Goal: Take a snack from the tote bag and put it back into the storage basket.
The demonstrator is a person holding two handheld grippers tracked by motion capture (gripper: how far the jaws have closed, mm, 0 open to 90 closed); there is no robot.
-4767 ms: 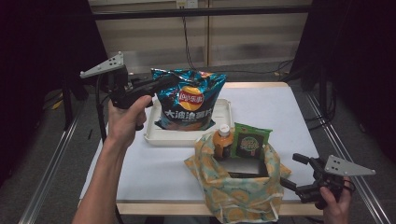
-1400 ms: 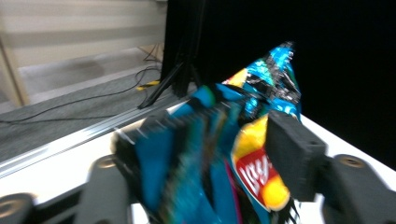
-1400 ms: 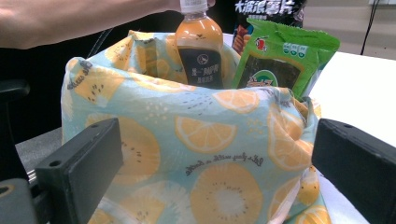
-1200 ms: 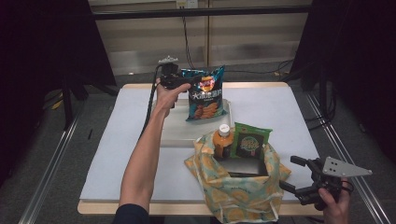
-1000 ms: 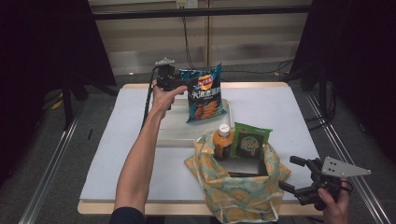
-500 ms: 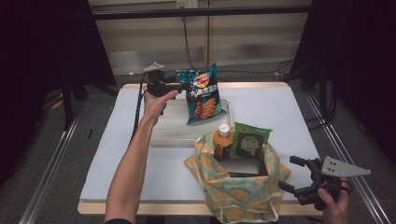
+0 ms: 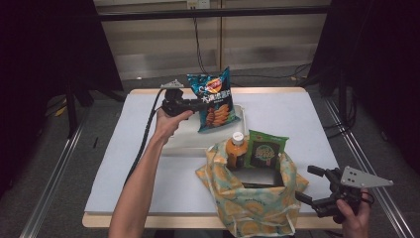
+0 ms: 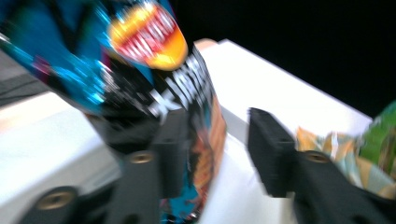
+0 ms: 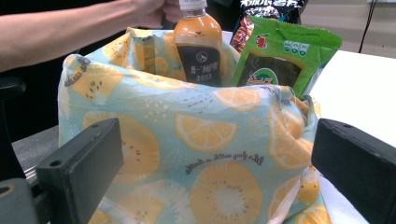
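**Chip bag lifted over the tray**

Standing upright at twelve o'clock above the white plastic tray [image 7: 190, 144]: a glossy blue crisp bag [image 7: 216, 101], long axis vertical, top seal pointing up. Likely handling light, soft, crushable, slippery. Left gripper [image 7: 195, 105] just closing, pinching its side edge. Right gripper [image 7: 317, 186] spread wide at four o'clock beside the citrus-print cloth bag [image 7: 247, 203].

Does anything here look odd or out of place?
The blue chip bag hangs tilted above the white tray, between the left gripper's fingers, which have just been closing. The bottle and green packet stick up from the fruit-print bag.
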